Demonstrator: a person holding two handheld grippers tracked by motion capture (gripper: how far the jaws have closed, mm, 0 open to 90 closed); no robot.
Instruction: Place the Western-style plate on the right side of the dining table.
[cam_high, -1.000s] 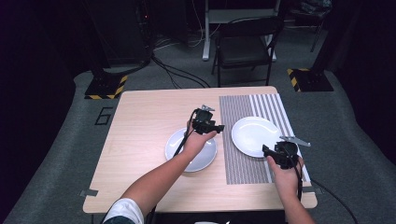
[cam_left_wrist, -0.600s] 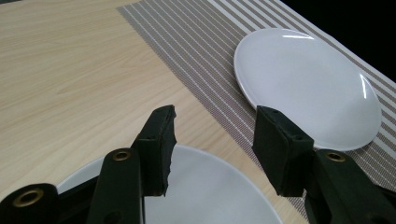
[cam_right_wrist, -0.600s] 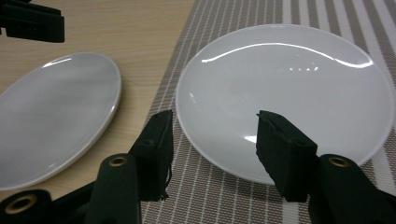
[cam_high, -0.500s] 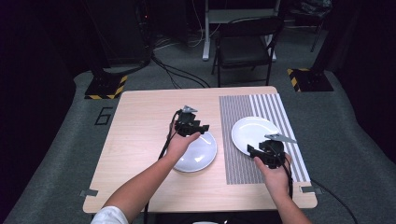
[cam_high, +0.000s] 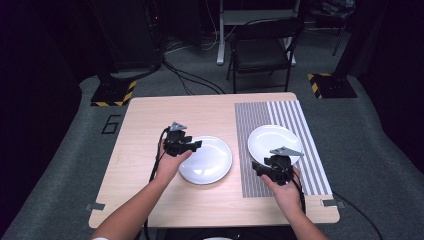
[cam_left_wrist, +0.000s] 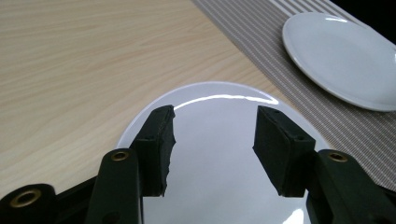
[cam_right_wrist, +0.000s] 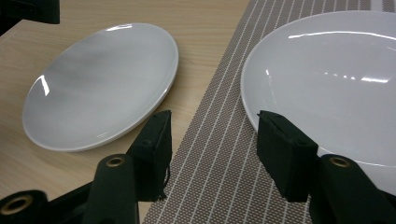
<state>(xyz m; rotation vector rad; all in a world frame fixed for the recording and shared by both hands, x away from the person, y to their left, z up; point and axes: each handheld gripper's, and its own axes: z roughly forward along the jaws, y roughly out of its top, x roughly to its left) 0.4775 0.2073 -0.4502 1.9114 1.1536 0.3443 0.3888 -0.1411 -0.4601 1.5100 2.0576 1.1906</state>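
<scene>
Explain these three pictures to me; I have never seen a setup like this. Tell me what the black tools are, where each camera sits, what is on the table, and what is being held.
A person stands at a wooden table with a hand-held two-jaw gripper in each hand; there is no robot arm. The high view looks down from above the person's side. The other two pictures come from cameras riding on the grippers, looking out between their black jaws.

On the table lie two white plates. The left plate sits on bare wood; the right plate sits on a striped placemat.

The left gripper is above the near-left edge of the left plate, jaws apart with nothing between the pads. The right gripper is over the placemat just in front of the right plate, jaws also apart. Neither holds anything.
</scene>
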